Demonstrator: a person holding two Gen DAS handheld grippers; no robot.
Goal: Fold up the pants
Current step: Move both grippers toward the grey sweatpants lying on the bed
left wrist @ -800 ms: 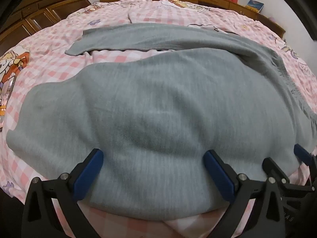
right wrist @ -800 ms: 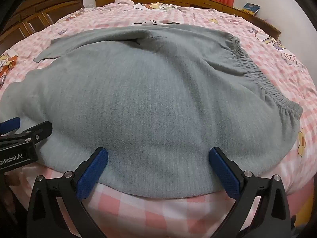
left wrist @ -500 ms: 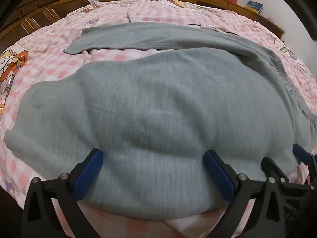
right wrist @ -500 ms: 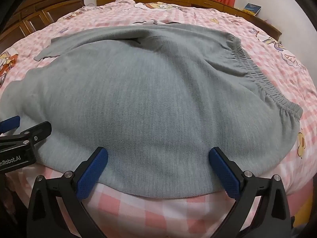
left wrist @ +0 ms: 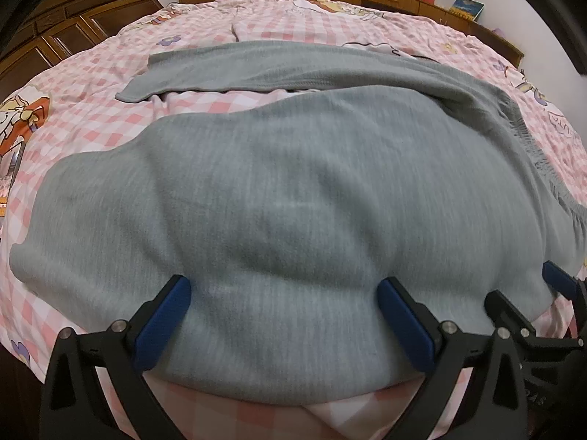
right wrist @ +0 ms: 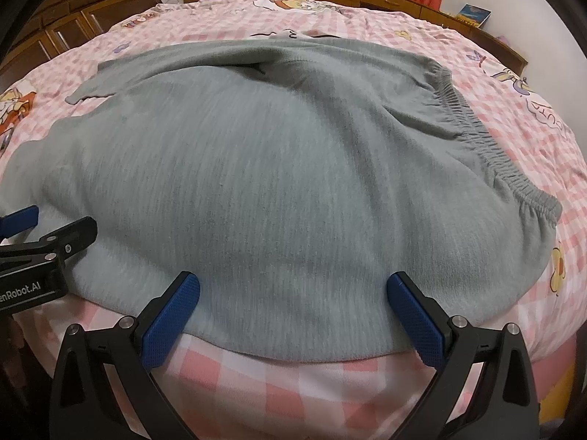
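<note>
Pants (left wrist: 293, 190) spread flat on bed (right wrist: 532, 117), legs apart. Left hand-held gripper (left wrist: 282, 322) and right hand-held gripper (right wrist: 293, 315) wide open over near edge, gripping nothing, likely poised to pinch.

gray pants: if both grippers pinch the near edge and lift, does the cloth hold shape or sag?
The pants will likely sag: the knit drapes in soft ripples over the bed. Probably light, as it lies thin and flat. The gathered waistband looks thicker and may drag that side. Left gripper and right gripper have jaws open.
</note>
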